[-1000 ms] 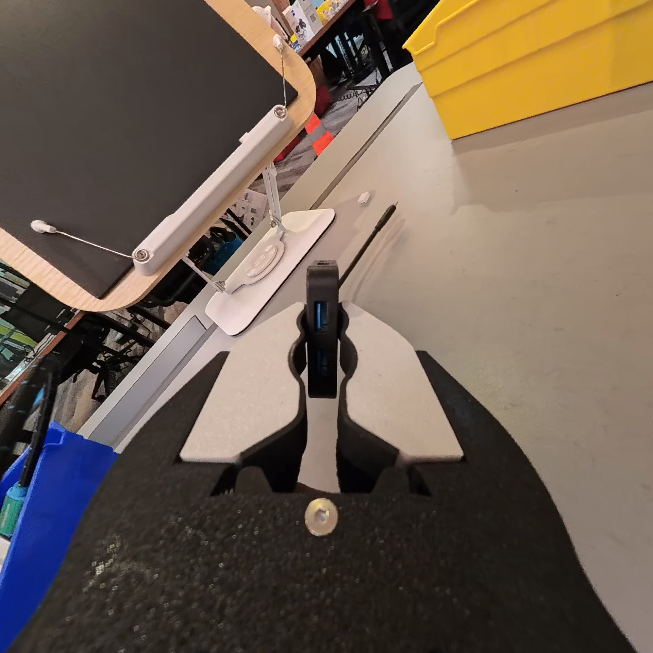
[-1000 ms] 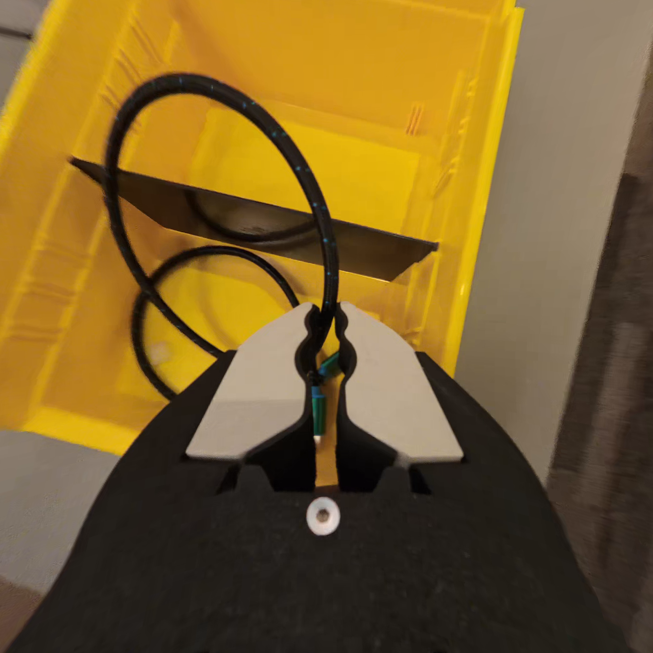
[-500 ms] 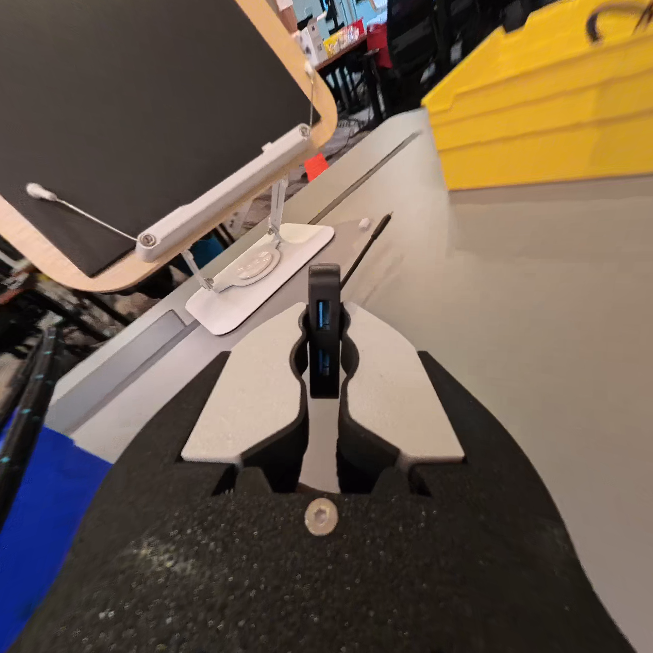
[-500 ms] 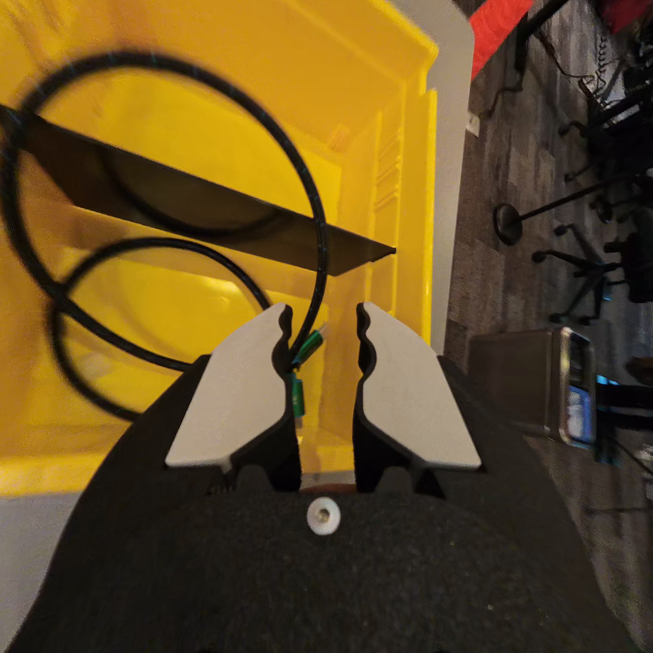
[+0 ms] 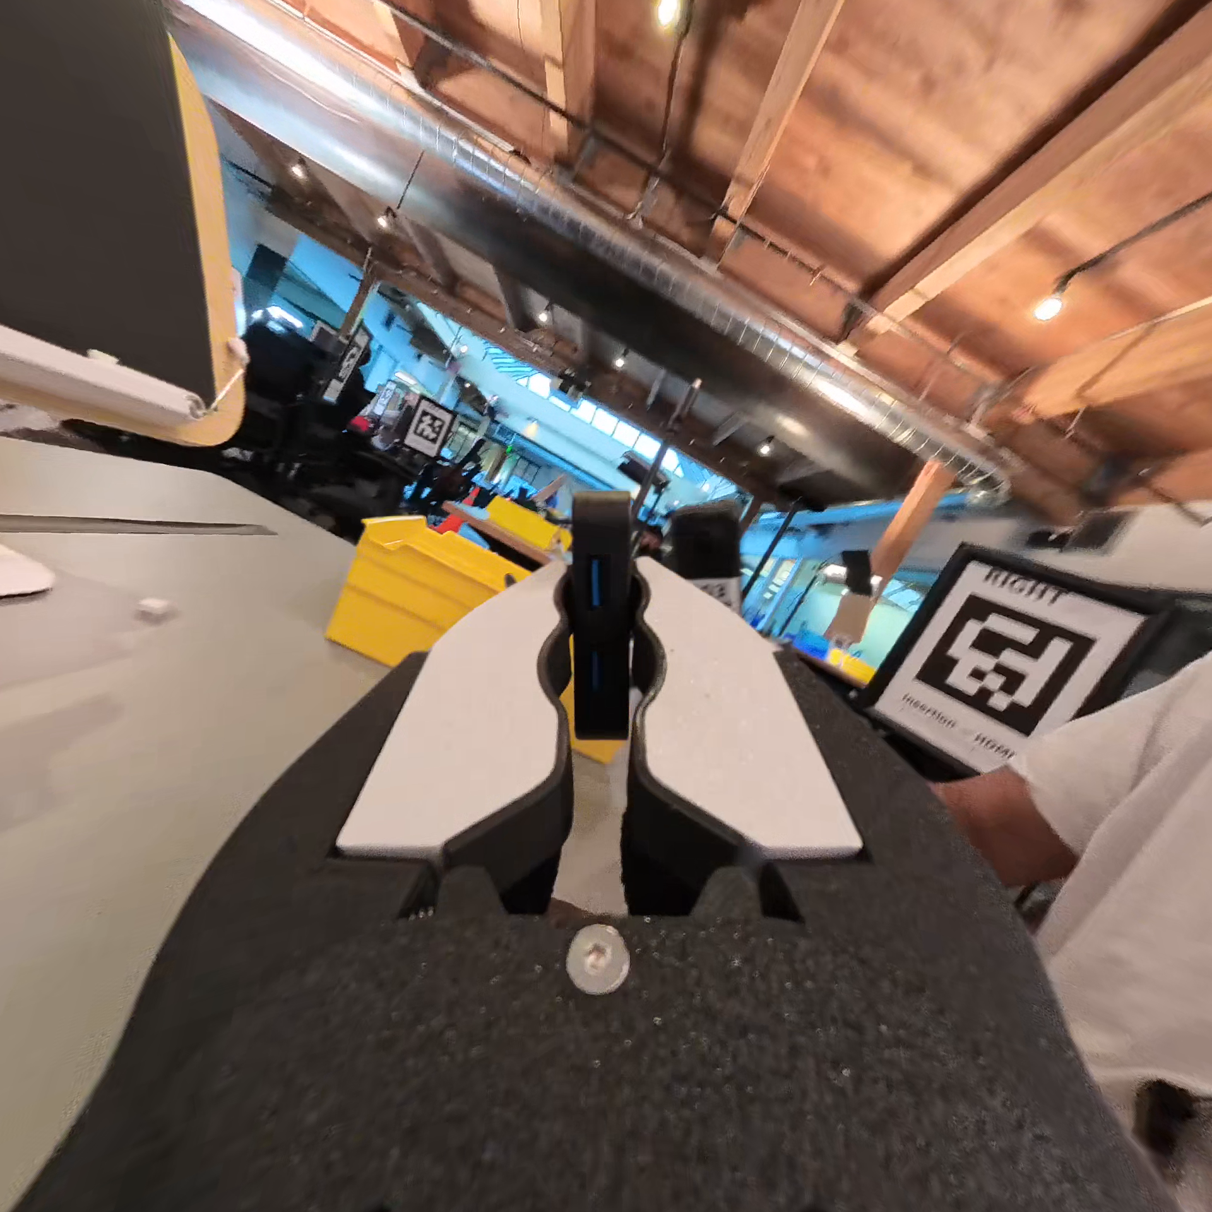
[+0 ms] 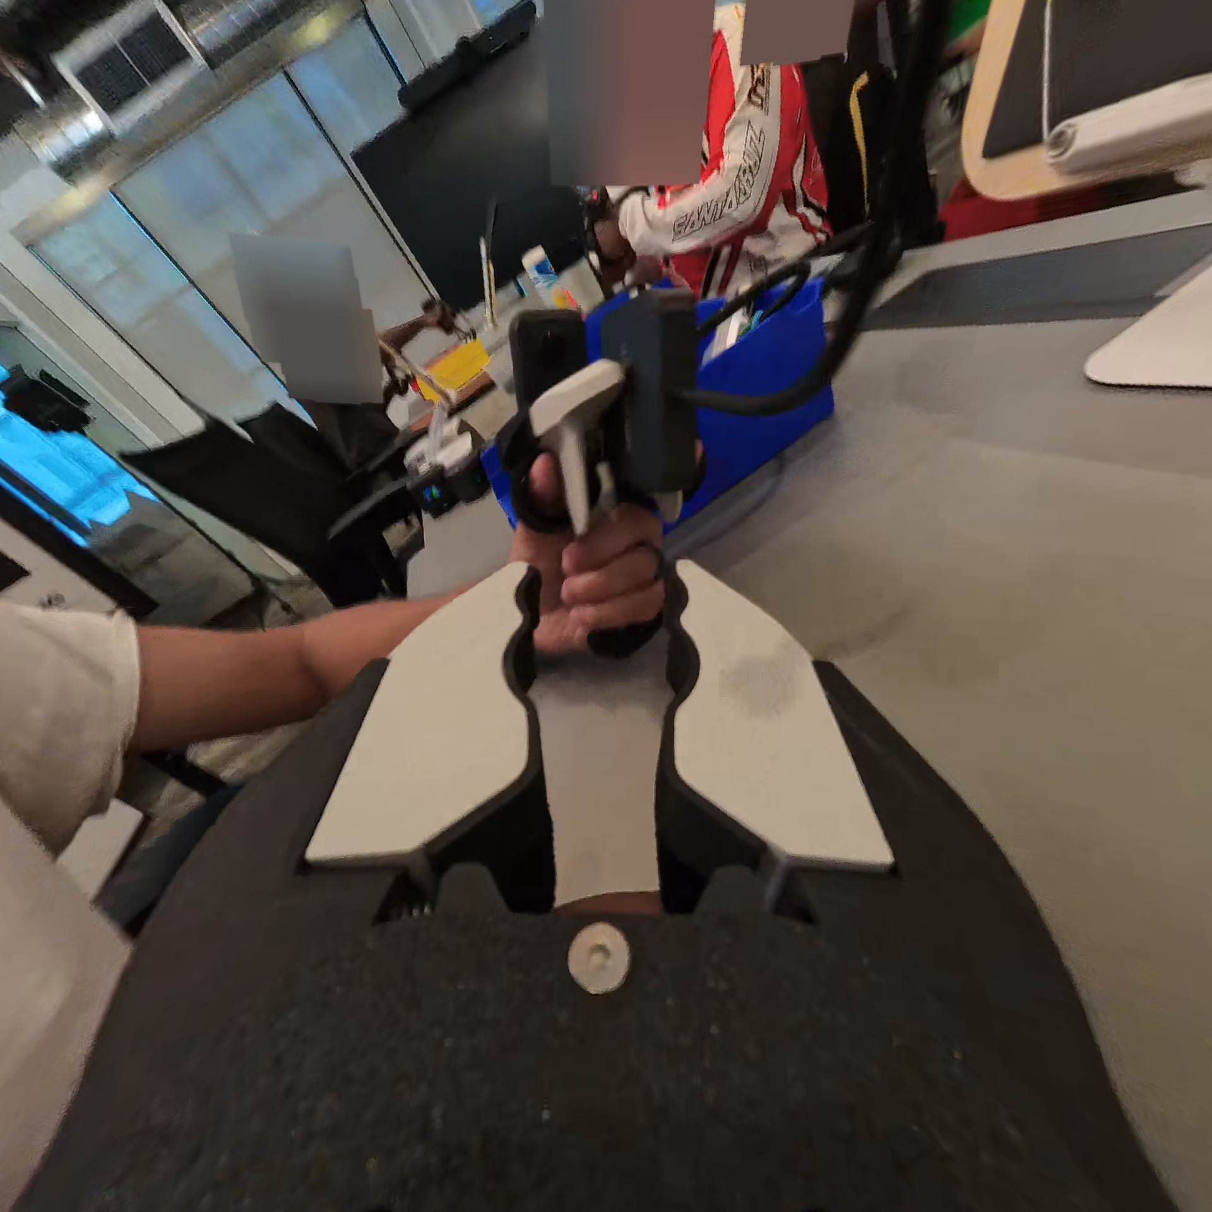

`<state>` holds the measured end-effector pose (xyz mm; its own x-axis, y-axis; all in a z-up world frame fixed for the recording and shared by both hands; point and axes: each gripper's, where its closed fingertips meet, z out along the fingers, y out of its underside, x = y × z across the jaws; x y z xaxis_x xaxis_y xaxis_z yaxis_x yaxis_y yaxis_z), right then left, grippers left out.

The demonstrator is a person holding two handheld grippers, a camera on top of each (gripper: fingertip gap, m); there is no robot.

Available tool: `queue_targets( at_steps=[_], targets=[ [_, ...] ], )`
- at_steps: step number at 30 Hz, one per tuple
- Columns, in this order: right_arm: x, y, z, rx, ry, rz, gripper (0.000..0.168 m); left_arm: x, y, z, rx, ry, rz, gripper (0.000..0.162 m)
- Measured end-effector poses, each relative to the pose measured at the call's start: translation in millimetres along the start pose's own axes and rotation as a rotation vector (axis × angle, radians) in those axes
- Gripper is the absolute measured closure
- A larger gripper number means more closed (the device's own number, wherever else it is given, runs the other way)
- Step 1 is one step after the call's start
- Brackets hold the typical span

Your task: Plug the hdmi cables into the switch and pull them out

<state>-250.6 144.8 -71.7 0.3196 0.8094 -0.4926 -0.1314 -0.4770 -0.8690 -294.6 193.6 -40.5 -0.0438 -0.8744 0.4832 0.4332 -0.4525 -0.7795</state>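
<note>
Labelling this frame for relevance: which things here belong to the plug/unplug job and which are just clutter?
Job:
- black switch, clamped in the left hand-held gripper
- right hand-held gripper, open and empty

Clutter:
- yellow bin
- blue bin
- tilted board on the white stand
- grey table

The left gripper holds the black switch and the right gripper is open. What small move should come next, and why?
Probably lower the left gripper and set the black switch on the grey table: the right gripper is open and empty, and no cable is in view.
</note>
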Motion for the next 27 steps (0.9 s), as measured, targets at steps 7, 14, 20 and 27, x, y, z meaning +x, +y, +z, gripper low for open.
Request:
queue_targets(
  at_steps=[7,14,20,27],
  targets=[
    [8.2,-18.8,62.0,0.148,-0.145,0.143,0.154,5.7,2.1,3.4,0.005,0.015,-0.052,0.148],
    [29.7,-67.8,-20.1,0.141,0.100,-0.022,0.155,-8.6,7.9,1.3,-0.068,-0.098,0.069,0.137],
    [108.0,-117.8,-177.8,-0.295,0.756,-0.400,0.156,-18.5,42.0,8.4,-0.238,-0.184,0.208,0.141],
    [239.5,-122.7,-335.1,-1.289,1.198,-0.731,0.156,-18.1,66.7,12.4,-0.358,-0.203,0.321,0.144]
  ],
)
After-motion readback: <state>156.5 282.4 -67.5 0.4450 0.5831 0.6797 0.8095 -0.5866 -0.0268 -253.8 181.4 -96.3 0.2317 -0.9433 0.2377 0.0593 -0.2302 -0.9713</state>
